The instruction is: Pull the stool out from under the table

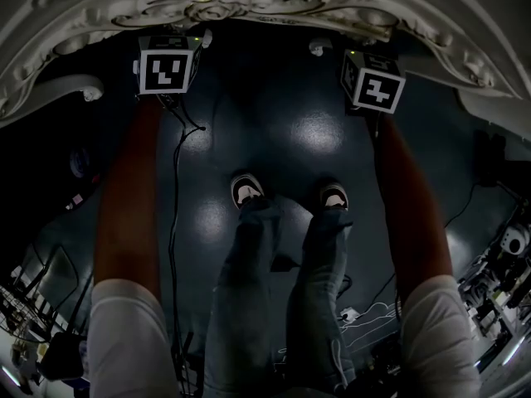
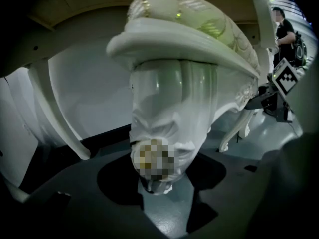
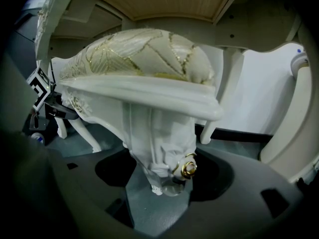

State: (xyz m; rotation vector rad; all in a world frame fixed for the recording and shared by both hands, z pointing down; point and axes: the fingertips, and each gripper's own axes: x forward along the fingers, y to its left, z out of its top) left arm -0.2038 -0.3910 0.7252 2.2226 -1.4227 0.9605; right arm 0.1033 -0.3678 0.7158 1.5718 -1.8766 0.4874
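Observation:
A white carved stool with a cream and gold cushion [image 2: 184, 29] stands under the ornate white table [image 1: 224, 7]. In the left gripper view one front leg [image 2: 169, 113] stands between the jaws of my left gripper [image 2: 167, 208], with dark gaps on both sides; the jaws are open. In the right gripper view the stool's other front leg [image 3: 159, 133], with a gold scroll [image 3: 189, 168], stands the same way inside my open right gripper [image 3: 157, 208]. From the head view only the two marker cubes [image 1: 166, 71] [image 1: 373, 81] show at the table's edge; the jaws are hidden.
The person's shoes [image 1: 247, 191] stand on the dark floor behind the grippers. A cable [image 1: 176, 189] runs along the floor at the left, and gear lies at the right edge [image 1: 506, 247]. White table legs [image 2: 60, 113] [image 3: 286, 133] flank the stool. Another person [image 2: 284, 24] stands far off.

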